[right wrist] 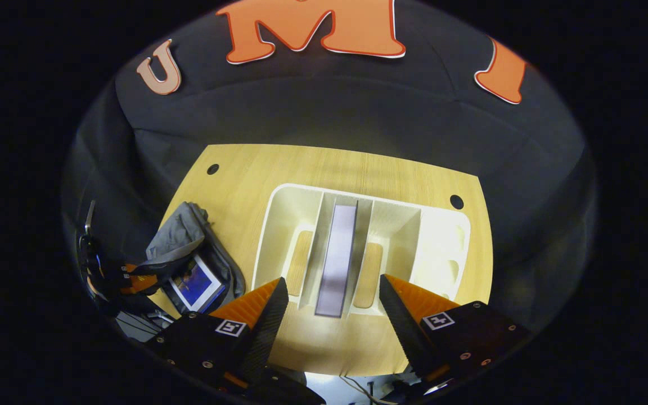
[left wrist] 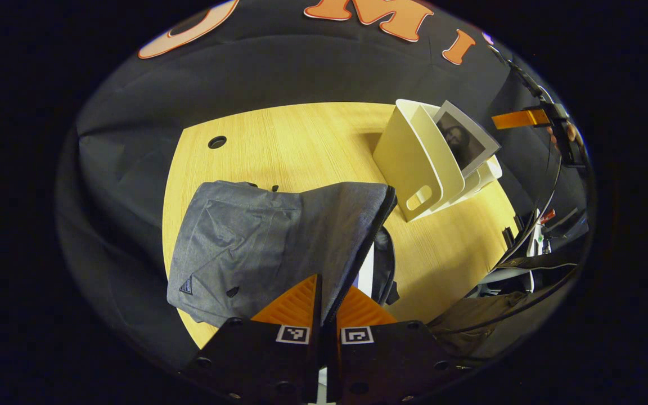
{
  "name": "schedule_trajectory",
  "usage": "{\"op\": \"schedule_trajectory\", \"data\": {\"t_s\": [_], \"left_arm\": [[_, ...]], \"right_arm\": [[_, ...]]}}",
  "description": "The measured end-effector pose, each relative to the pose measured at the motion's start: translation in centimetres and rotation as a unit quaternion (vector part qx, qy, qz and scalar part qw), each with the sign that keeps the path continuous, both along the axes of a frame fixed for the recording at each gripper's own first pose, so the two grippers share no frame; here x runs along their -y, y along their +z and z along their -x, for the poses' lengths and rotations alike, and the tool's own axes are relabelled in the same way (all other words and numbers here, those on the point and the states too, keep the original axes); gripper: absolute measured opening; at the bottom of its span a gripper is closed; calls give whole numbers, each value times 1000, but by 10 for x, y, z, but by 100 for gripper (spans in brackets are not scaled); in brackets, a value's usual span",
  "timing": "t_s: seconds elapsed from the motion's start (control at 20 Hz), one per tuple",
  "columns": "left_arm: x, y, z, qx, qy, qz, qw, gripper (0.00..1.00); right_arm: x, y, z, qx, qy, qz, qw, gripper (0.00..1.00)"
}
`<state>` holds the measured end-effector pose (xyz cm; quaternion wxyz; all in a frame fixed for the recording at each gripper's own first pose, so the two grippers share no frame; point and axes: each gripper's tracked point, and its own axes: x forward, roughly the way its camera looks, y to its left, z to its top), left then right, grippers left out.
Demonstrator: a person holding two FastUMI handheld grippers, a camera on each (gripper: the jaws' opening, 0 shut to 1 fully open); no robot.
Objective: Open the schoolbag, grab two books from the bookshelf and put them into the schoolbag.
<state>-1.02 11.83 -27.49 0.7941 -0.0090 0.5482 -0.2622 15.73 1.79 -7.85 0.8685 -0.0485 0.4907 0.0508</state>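
Observation:
The grey schoolbag (left wrist: 256, 236) lies on the wooden table (left wrist: 301, 140). My left gripper (left wrist: 328, 281) is shut on the edge of its flap and holds it lifted. In the opening under the flap lies a blue-covered book (right wrist: 194, 284). The schoolbag (right wrist: 186, 236) and the left gripper (right wrist: 133, 278) also show at the left of the right gripper view. The white bookshelf (right wrist: 284, 225) stands mid-table with one book (right wrist: 338, 253) upright in a slot. My right gripper (right wrist: 332, 292) hangs open above the shelf's near edge, one finger either side of that book, touching nothing. From the left gripper view the bookshelf (left wrist: 408, 163) holds the book (left wrist: 464, 140) leaning.
Round cable holes (right wrist: 457, 201) (left wrist: 217, 142) sit near the table's far corners. Cables and dark equipment (left wrist: 526, 253) crowd the space beyond the table's right edge in the left gripper view. Black cloth walls close in behind the table.

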Motion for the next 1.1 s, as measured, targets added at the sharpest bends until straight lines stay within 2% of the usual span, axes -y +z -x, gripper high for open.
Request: {"op": "schedule_trajectory", "data": {"t_s": [0.25, 0.35, 0.4, 0.45, 0.5, 0.65, 0.8, 0.95, 1.0, 1.05, 1.1], "left_arm": [[1, 2, 0, -5, 16, -15, 1000, 6], [2, 2, 0, -7, 19, -23, 1000, 6], [2, 2, 0, -8, 24, -25, 999, 6], [4, 2, 0, -11, 29, -27, 999, 6], [4, 1, 0, -14, 33, -29, 999, 6], [7, 0, -1, -20, 42, -35, 998, 6], [10, -1, -1, -25, 44, -37, 998, 6], [11, -4, 0, -27, 39, -24, 999, 6], [11, -5, 0, -27, 36, -18, 999, 6], [10, -6, 1, -27, 31, -12, 999, 6], [9, -5, 1, -23, 23, -8, 999, 6]], "right_arm": [[7, -38, -32, -37, -8, 6, 999, 89], [3, -55, -38, -57, -17, -8, 998, 85], [1, -61, -37, -68, -20, -17, 997, 70], [-3, -70, -34, -81, -21, -25, 996, 71], [-3, -77, -33, -88, -22, -26, 996, 66], [-8, -91, -32, -112, -37, -39, 992, 43], [-1, -90, -30, -113, -47, -34, 992, 40], [-2, -68, -17, -82, -62, -43, 994, 38], [-3, -63, -9, -76, -72, -47, 993, 47], [-3, -57, -1, -73, -81, -53, 993, 38], [-3, -51, 11, -68, -96, -58, 991, 38]]}}
